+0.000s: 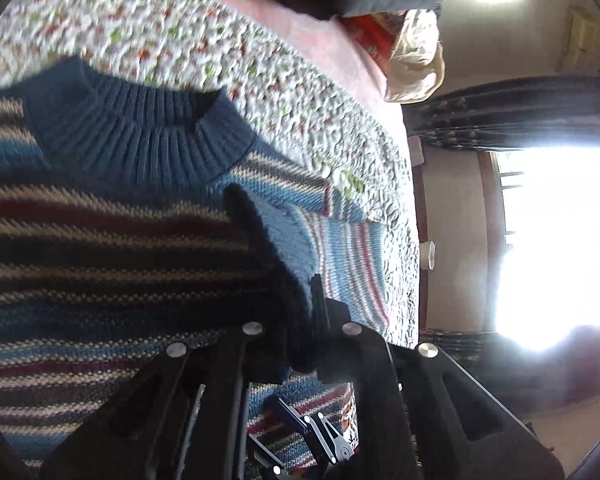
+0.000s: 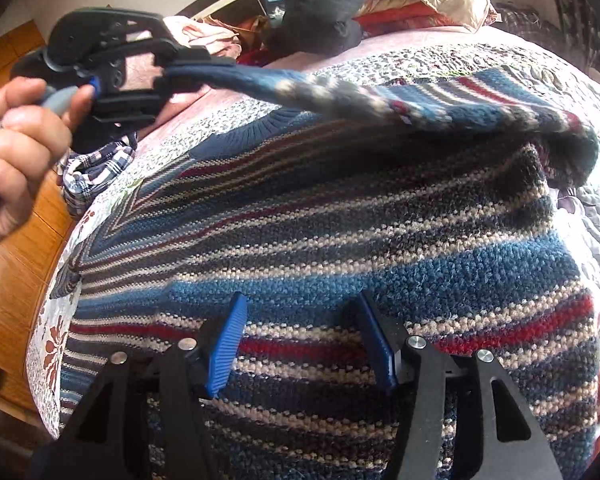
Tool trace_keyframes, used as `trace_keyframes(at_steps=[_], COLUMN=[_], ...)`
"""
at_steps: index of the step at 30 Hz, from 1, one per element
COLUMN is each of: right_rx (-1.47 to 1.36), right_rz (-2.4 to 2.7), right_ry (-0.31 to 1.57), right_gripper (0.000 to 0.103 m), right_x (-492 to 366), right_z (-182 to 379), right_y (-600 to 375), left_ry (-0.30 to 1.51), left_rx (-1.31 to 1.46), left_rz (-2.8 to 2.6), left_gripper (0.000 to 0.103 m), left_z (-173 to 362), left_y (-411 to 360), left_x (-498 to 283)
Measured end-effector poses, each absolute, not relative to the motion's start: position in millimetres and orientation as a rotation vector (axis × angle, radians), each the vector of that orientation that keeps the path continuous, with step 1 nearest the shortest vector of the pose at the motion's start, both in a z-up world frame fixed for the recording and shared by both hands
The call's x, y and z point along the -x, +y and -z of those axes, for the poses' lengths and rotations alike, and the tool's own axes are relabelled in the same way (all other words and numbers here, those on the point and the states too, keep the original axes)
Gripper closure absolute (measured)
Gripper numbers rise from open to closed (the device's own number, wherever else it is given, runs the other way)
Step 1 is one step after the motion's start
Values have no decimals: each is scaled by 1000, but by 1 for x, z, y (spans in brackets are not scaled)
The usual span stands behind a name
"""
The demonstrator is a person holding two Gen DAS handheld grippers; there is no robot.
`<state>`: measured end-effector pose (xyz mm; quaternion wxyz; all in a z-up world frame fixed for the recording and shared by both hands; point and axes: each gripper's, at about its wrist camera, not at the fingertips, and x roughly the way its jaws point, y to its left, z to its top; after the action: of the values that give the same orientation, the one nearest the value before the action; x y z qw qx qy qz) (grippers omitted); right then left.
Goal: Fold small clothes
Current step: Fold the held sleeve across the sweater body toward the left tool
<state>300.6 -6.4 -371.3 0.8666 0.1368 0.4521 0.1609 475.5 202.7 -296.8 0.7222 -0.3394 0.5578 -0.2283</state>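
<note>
Striped knit sweater flat on floral quilt. L gripper clamped on sleeve cuff, lifted. R gripper jaws apart above sweater body.

We see a bed covered with a floral quilt. A striped knit sweater lies spread flat on the quilt, directly under our right gripper. Beyond it, a heap of clothes sits on the bed.

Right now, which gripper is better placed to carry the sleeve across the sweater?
Left. The left gripper is shut on the sleeve, lifted over the sweater; the right gripper is open, holding nothing.
</note>
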Motion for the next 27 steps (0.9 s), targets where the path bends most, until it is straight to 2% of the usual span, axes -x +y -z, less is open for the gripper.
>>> trace_keyframes(at_steps=[6,13,19,27], right_rx=[-284,-283,-277,-275], right_rz=[-334,-334,-331,-329], right_ry=[945,945,944,944], right_gripper=[44,44,44,44], right_x=[-300,-301,-303,-303], right_z=[371,371,373,373], right_y=[-5,-4,-3,-4], left_ry=[1161,1144,1172,1298], left_rx=[659,636,680,698], left_rz=[485,418,354,218], left_gripper=[97,97,97,97], left_z=[231,213,244,336], left_y=[253,313,362,397], left_x=[-465,-452,-442,-432])
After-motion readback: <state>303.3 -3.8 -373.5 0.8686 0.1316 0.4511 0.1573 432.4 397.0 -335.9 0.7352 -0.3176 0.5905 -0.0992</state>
